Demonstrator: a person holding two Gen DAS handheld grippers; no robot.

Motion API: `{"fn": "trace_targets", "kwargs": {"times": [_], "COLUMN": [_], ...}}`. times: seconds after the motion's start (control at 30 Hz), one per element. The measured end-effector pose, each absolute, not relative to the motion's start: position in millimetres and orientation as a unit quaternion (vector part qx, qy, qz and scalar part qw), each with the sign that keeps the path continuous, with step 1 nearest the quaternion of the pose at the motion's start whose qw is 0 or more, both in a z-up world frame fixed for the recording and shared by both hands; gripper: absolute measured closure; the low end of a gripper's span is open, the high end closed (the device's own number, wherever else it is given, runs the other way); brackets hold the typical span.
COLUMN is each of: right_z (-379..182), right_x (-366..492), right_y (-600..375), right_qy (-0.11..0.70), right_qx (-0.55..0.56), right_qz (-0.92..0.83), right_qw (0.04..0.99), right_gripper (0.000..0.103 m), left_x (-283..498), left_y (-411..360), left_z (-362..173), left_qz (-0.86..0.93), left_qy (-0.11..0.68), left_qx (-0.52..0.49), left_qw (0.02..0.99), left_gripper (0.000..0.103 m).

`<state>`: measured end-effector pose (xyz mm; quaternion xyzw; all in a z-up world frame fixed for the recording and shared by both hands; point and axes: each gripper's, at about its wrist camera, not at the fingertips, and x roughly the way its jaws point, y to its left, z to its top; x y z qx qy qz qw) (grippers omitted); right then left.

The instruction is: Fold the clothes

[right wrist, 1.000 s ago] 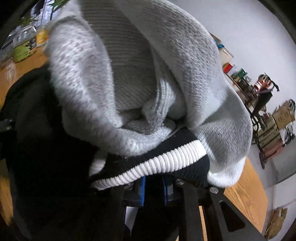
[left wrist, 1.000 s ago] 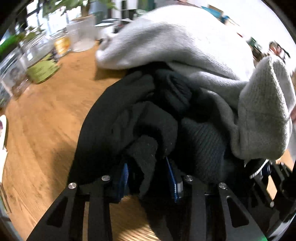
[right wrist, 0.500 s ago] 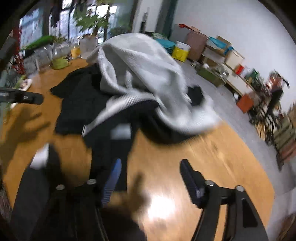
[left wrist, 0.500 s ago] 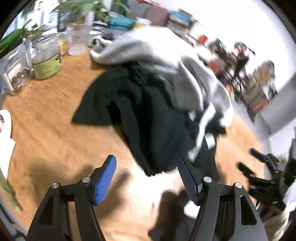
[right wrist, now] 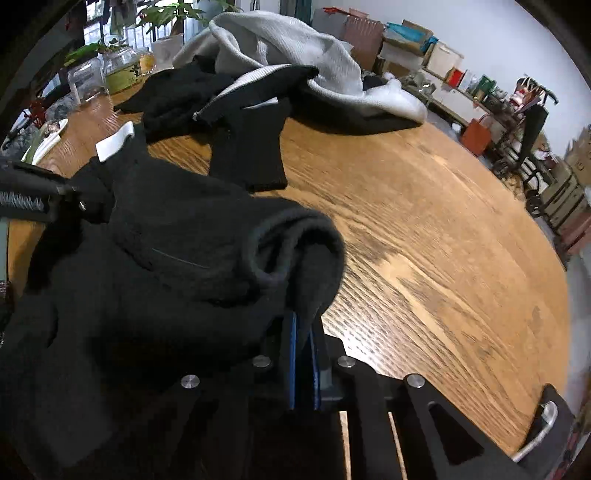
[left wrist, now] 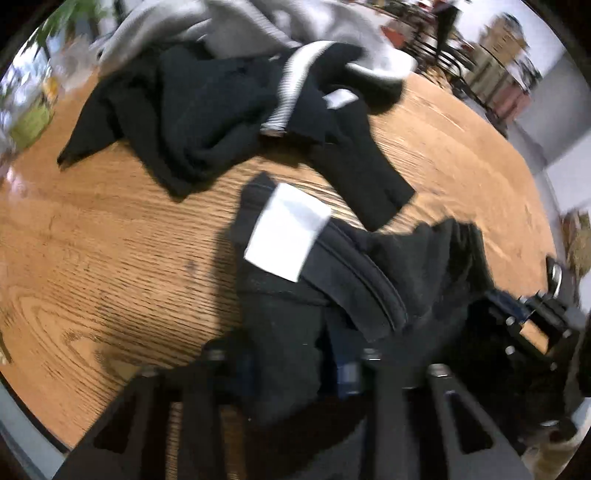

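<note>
A black garment with a white label lies at the near edge of the round wooden table. My left gripper is shut on its near edge. My right gripper is shut on another part of the same black garment, on a rolled hem, and it also shows in the left wrist view. Farther back lies a heap of a grey sweater and a black garment with a striped cuff.
Glass jars and potted plants stand at the table's far left edge. A white dish sits at the left. Boxes, shelves and chairs stand beyond the table on the right.
Both grippers let go of the heap, pulled back toward the near edge and closed on the black garment with the white label.
</note>
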<state>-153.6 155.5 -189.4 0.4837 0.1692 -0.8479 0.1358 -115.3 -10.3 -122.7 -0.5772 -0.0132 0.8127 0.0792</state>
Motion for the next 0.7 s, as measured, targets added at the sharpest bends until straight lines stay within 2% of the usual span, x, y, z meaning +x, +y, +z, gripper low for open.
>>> {"fn": "trace_targets", "kwargs": {"times": [0.07, 0.17, 0.27, 0.33, 0.37, 0.4, 0.43, 0.47, 0.5, 0.53, 0.6, 0.7], "right_z": [-165.2, -119.8, -66.8, -40.2, -28.1, -26.0, -24.5, -28.7, -33.2, -41.7, -70.8, -123.1], "right_x": [-149.8, -154.6, -174.1, -197.7, -209.8, -224.5, -237.9, -240.6, -241.9, -231.3, -201.2, -153.2], "right_y": [160.9, 195.4, 240.9, 270.9, 286.2, 303.2, 319.7, 331.3, 342.4, 349.9, 351.7, 341.9], "right_qy": [0.164, 0.138, 0.099, 0.1, 0.1, 0.094, 0.086, 0.069, 0.051, 0.031, 0.005, 0.009], "right_qx": [0.45, 0.395, 0.338, 0.295, 0.277, 0.289, 0.303, 0.322, 0.341, 0.359, 0.392, 0.451], "right_qz": [-0.867, -0.904, -0.936, -0.947, -0.948, -0.943, -0.937, -0.932, -0.927, -0.926, -0.919, -0.892], "right_qw": [0.139, 0.09, 0.011, -0.078, -0.119, -0.136, -0.152, -0.151, -0.146, -0.113, -0.034, 0.037], "right_gripper": [0.096, 0.096, 0.097, 0.099, 0.088, 0.045, 0.03, 0.032, 0.044, 0.045, 0.034, 0.033], "left_x": [-118.8, -134.7, -172.3, -202.4, -218.3, -231.7, -237.1, -234.2, -229.6, -222.8, -204.0, -169.0], "left_y": [-1.9, 13.1, 52.3, 76.7, 83.8, 84.1, 77.7, 68.9, 59.8, 53.9, 41.3, 22.5], "left_z": [-109.8, -75.3, -12.3, 18.1, 23.8, 25.6, 25.0, 22.6, 19.9, 15.7, 3.6, -32.3], "left_qz": [0.82, 0.841, 0.884, 0.896, 0.89, 0.878, 0.868, 0.863, 0.859, 0.861, 0.869, 0.852], "left_qy": [-0.02, -0.049, -0.052, -0.052, -0.058, -0.084, -0.125, -0.151, -0.172, -0.164, -0.113, -0.023], "left_qx": [-0.565, -0.523, -0.445, -0.424, -0.44, -0.46, -0.469, -0.469, -0.467, -0.466, -0.468, -0.516], "left_qw": [0.093, 0.125, 0.132, 0.122, 0.108, 0.098, 0.099, 0.107, 0.117, 0.119, 0.117, 0.09], "left_gripper": [0.086, 0.087, 0.086, 0.082, 0.072, 0.061, 0.057, 0.046, 0.033, 0.03, 0.028, 0.028]}}
